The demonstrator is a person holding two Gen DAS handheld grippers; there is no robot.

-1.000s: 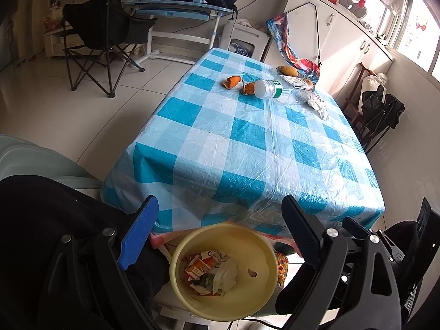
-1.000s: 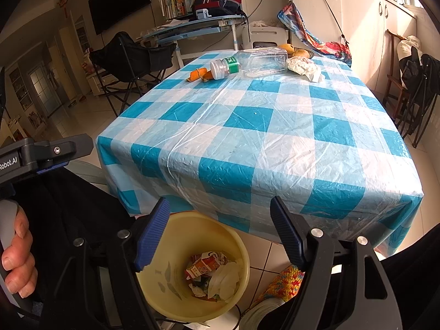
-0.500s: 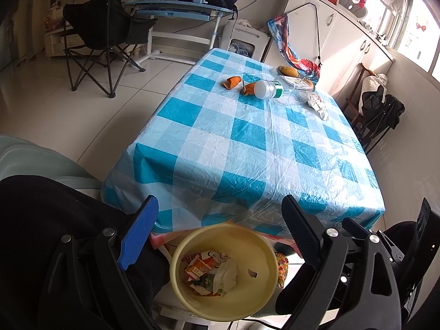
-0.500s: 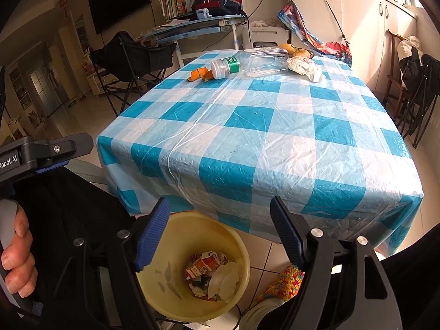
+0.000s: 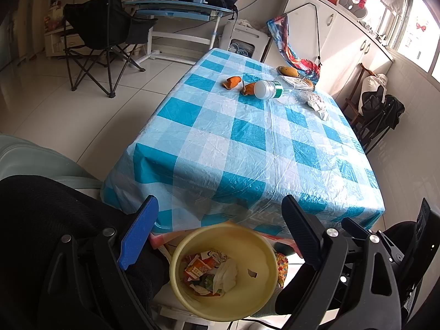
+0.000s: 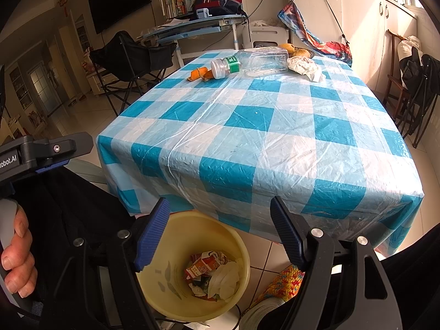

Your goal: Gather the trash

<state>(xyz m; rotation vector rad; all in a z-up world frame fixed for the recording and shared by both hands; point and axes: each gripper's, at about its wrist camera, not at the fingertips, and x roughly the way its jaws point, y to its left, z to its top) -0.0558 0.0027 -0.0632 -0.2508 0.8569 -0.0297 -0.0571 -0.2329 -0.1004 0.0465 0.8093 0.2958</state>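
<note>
Ahead of the tool, the tablecloth (image 6: pixel 247 126) is checked in blue, pale blue and white. Below the tool's tips, a pale yellow bin (image 6: pixel 170 297) holds red-orange and white scraps. Far ahead lie orange peel (image 6: pixel 199 74) and a clear bottle (image 6: pixel 255 62) with a green band.

Left gripper (image 5: pixel 220 228) tilted downward, jaws wide apart, nothing between the fingers. Right gripper (image 6: pixel 218 231) tilted downward too, jaws also wide apart and empty. In the right wrist view, bare hand (image 6: pixel 18 258) at the left edge, fingers curled around the handle of the left gripper. Dark sleeve beside it.
</note>
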